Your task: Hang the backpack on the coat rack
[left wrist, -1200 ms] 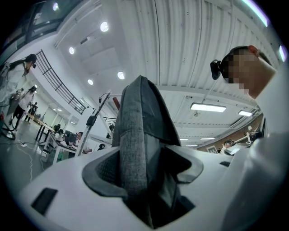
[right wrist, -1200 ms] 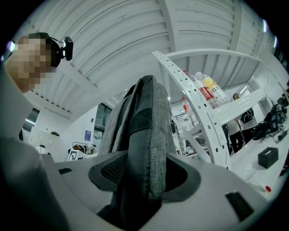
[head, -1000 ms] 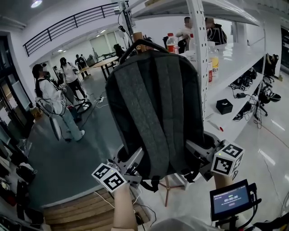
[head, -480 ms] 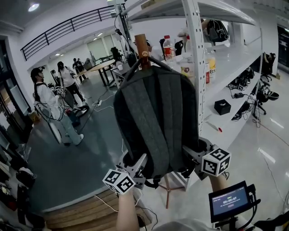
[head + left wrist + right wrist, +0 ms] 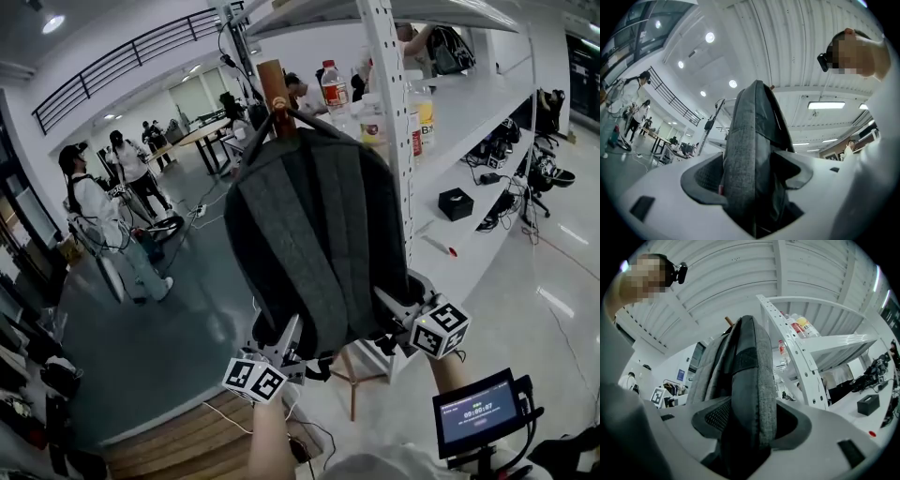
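A dark grey backpack (image 5: 319,234) hangs upright in front of me, its top handle (image 5: 281,117) looped over the wooden coat rack post (image 5: 275,89), which sticks out above it. My left gripper (image 5: 286,337) is at the pack's lower left corner. Its jaws are opening, with the pack's edge (image 5: 750,154) still between them and a dark gap on one side. My right gripper (image 5: 398,314) is at the lower right corner, shut on the pack's side (image 5: 750,380). The pack's bottom is hidden behind both grippers.
A white shelving unit's upright (image 5: 384,141) stands just right of the pack, with bottles (image 5: 330,84) on its shelf. The rack's wooden legs (image 5: 352,375) show below. Several people (image 5: 103,216) stand far left. A small screen (image 5: 478,412) sits by my right arm.
The backpack and both grippers came down. The wooden post, hidden behind the handle before, now pokes up through the handle loop.
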The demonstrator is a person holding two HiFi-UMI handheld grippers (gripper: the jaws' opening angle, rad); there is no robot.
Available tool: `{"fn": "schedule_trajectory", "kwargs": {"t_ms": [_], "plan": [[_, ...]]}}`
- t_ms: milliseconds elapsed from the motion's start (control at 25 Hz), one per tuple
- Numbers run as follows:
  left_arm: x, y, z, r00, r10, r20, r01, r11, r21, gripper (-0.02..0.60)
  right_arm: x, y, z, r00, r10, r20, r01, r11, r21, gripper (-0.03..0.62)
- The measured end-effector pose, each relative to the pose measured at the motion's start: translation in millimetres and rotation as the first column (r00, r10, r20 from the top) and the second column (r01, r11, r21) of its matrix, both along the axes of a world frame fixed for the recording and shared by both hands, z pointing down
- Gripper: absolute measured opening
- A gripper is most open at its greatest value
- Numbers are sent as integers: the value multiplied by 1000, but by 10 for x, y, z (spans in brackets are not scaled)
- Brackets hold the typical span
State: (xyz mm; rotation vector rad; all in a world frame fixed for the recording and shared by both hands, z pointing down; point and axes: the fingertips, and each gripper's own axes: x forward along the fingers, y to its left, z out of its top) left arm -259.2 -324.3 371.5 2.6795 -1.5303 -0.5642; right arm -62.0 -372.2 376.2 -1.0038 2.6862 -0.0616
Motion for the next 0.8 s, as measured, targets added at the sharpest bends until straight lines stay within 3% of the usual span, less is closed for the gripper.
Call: {"fn": "schedule_trajectory", "kwargs": {"t_ms": [280, 400, 480, 560, 800], "plan": [[-100, 132, -54, 988, -117, 104, 112, 992, 49, 322, 68, 124, -111, 998, -36, 48, 34, 999, 39, 238], [-137, 302, -166, 981, -164, 101, 156, 985, 80, 322, 283, 289, -329, 985, -27, 173, 9, 994, 105, 238], [-146, 380, -237, 981, -172, 84, 164, 982, 92, 321, 466, 407, -550, 957, -49, 287, 3, 987, 159, 237], [-105, 506, -320, 981, -175, 85, 165, 980, 110, 321, 611, 581, -767, 935, -88, 343, 17, 978, 206, 236], [22, 904, -549, 976, -190, 102, 170, 969, 180, 284, 684, 1042, -1039, 920, -194, 340, 99, 955, 279, 236]]}}
